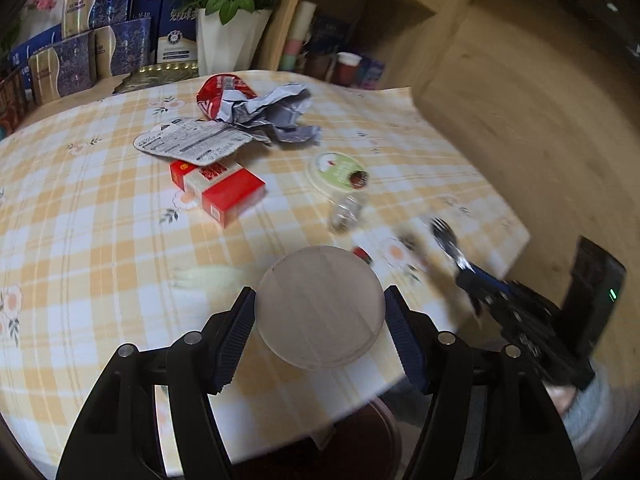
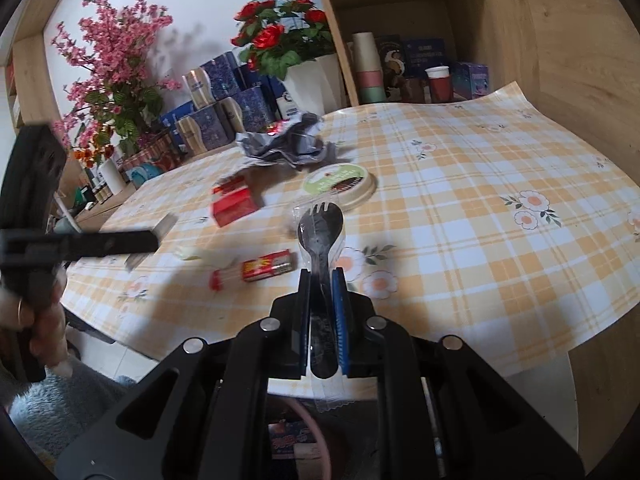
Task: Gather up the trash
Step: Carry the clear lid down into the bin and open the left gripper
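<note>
1. left tongs [image 1: 320, 312] grip a round translucent lid [image 1: 320, 306] between their pads.
2. right tongs [image 2: 322, 312] are clamped on a wrapped black spork [image 2: 320, 232].
3. both hover over the checked tablecloth [image 2: 480, 216], strewn with wrappers [image 1: 264, 114] and a red box [image 1: 224, 190].

One red box [image 1: 218, 191], one round lid [image 1: 338, 174], two sporks [image 2: 320, 226].
</note>
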Tool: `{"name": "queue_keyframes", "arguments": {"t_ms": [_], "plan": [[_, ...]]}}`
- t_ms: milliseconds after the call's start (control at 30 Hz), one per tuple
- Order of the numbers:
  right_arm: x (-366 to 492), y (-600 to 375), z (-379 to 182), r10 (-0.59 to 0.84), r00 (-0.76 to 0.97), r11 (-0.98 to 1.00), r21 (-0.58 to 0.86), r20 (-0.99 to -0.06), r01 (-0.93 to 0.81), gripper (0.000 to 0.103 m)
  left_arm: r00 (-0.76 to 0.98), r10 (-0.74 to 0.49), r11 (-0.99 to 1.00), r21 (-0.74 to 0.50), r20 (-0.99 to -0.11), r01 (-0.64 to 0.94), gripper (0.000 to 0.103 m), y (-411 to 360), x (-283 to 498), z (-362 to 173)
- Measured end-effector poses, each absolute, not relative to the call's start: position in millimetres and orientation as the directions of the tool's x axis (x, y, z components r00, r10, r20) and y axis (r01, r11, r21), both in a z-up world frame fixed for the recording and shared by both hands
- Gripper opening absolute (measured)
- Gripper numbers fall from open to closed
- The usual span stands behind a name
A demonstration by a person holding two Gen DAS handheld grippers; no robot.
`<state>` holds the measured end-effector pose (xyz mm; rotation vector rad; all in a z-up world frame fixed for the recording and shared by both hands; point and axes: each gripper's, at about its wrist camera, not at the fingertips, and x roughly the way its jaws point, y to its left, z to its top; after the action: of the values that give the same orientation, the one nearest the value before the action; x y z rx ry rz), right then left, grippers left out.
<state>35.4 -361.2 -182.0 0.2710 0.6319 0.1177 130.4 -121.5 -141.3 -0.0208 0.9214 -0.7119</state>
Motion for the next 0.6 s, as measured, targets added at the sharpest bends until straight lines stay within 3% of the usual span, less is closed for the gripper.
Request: {"name": "queue_keyframes", "arguments": {"t_ms": [233,600], "plan": [[-1.6,-337.8,-169.1,0.244,0.787,0.950,0.302,-0.567,-0.078,0.014,0.326,-0.637,0.688,-0.326,-0.699,0.648,0.064,-78.0,56.6,-152.8],[-3.9,-302.0,-177.2,0.244,0.752,0.968,0.204,-0.612,-0.149,0.014,0.220,-0.513,0.697,-0.254,-0.830,0.670,0.064,-82.3,25.5,-222.6]]}}
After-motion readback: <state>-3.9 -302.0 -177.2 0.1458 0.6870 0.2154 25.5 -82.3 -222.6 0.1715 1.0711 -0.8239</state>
